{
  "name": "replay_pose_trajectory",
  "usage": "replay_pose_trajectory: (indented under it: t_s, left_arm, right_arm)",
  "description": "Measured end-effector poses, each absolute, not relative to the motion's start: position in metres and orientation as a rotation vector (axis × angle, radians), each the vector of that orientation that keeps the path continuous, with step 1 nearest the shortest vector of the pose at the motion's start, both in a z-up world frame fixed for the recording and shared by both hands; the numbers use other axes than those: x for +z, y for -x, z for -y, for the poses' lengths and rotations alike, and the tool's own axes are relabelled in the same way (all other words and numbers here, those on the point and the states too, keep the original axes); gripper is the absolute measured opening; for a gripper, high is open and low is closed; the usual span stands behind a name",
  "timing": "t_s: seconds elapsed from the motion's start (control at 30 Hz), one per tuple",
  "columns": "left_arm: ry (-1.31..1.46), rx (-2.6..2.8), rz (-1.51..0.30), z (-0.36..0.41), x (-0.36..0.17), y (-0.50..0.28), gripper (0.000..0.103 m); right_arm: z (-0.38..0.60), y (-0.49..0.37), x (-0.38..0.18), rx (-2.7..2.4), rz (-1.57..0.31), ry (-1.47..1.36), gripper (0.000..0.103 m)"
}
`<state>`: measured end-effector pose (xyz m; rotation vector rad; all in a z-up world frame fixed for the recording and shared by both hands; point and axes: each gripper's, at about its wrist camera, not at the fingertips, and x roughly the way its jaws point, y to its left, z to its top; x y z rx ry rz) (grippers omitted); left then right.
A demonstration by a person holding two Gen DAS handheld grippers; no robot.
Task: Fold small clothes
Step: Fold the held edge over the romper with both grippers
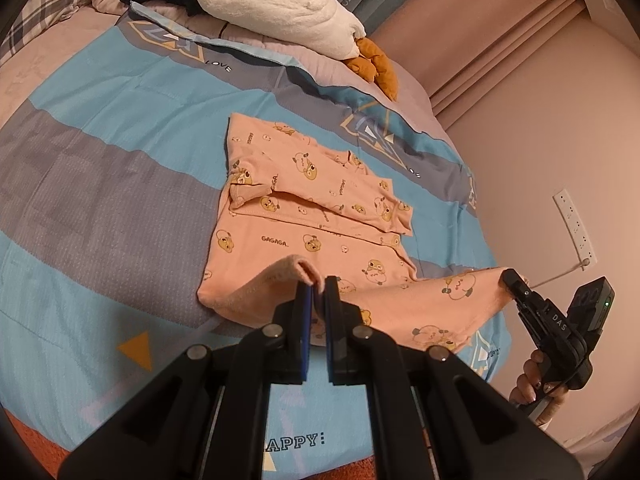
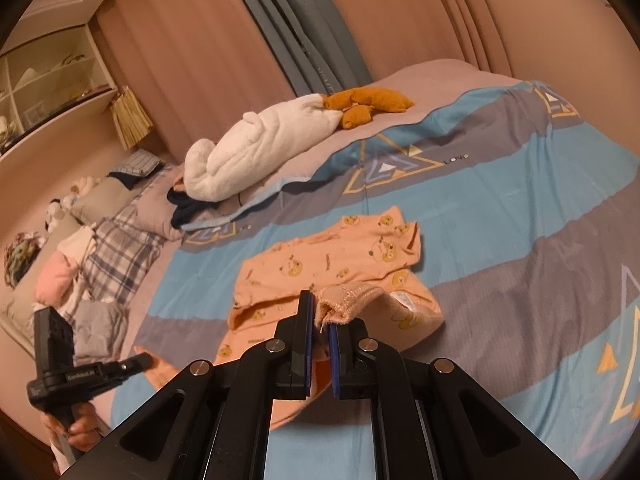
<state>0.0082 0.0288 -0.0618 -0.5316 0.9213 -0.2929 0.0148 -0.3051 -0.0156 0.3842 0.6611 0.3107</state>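
Observation:
A small peach garment (image 1: 304, 216) printed with cartoon ducks lies on the bed, its sleeves folded across its middle. It also shows in the right wrist view (image 2: 340, 264). My left gripper (image 1: 318, 284) is shut on one near corner of the garment's hem and holds it lifted off the bed. My right gripper (image 2: 322, 308) is shut on the other near corner, at a ribbed edge. The right gripper also shows at the right of the left wrist view (image 1: 510, 278), and the left gripper at the lower left of the right wrist view (image 2: 142, 360). The near hem hangs stretched between them.
The garment lies on a blue and grey quilt (image 1: 120, 160). A white plush goose (image 1: 272, 4) with orange feet lies at the far side. Pillows and other clothes (image 2: 100, 256) lie at the head of the bed. A wall with a socket strip (image 1: 574, 228) is at the right.

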Motion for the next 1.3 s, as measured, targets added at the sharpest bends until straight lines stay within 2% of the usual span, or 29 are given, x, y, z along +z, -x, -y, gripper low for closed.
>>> replay_pose_trajectory:
  t_s: [1.3]
  left_arm:
    - [0.548, -0.271, -0.863, -0.037, -0.046, -0.047, 0.005]
  right_arm:
    - [0.314, -0.052, 0.000, 0.322, -0.606, -0.426, 0.008]
